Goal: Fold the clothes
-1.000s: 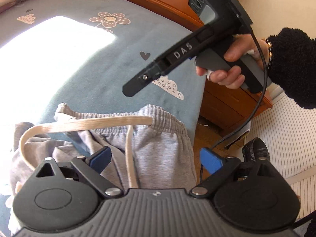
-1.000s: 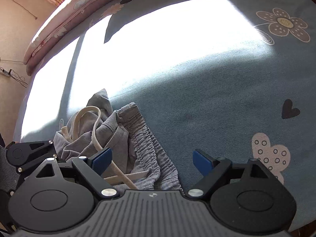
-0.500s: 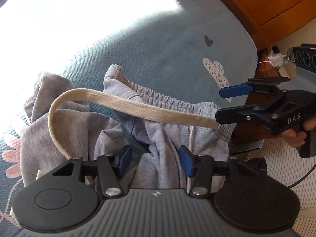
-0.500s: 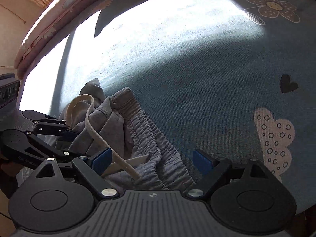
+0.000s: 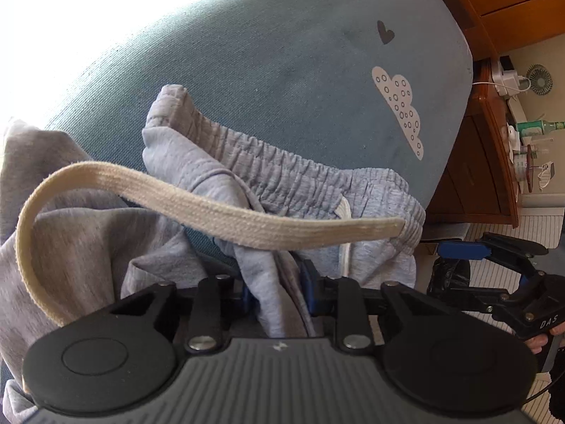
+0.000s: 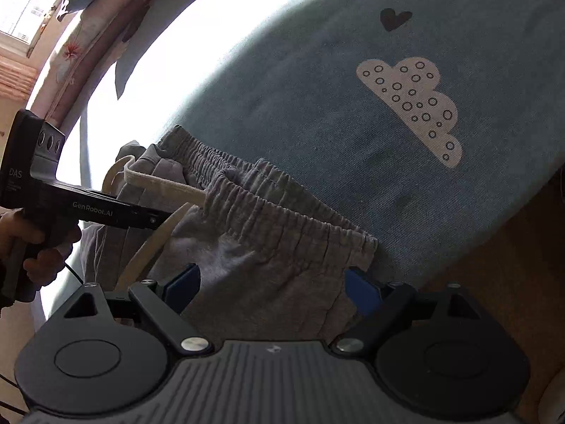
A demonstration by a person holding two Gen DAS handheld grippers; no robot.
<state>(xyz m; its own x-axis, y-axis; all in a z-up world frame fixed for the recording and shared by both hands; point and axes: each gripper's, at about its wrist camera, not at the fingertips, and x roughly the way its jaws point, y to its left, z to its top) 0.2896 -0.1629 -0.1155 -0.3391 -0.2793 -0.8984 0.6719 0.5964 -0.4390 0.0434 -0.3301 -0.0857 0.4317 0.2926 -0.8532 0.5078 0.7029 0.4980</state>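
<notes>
Drawstring (image 5: 219,212) crosses left gripper (image 5: 279,289), closing, apparently pinching sweatpants (image 5: 275,268); right gripper (image 6: 272,289) gapes.

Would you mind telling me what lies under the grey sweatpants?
The grey sweatpants lie bunched on a blue bedsheet with cloud and heart prints. Their cream drawstring loops over the top. What the sheet looks like directly beneath the pile is covered.

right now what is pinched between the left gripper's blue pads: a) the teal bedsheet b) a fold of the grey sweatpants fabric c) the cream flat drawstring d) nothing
b: the left gripper has just closed its pads on a fold of the grey sweatpants; the cream drawstring loops free above.
</notes>
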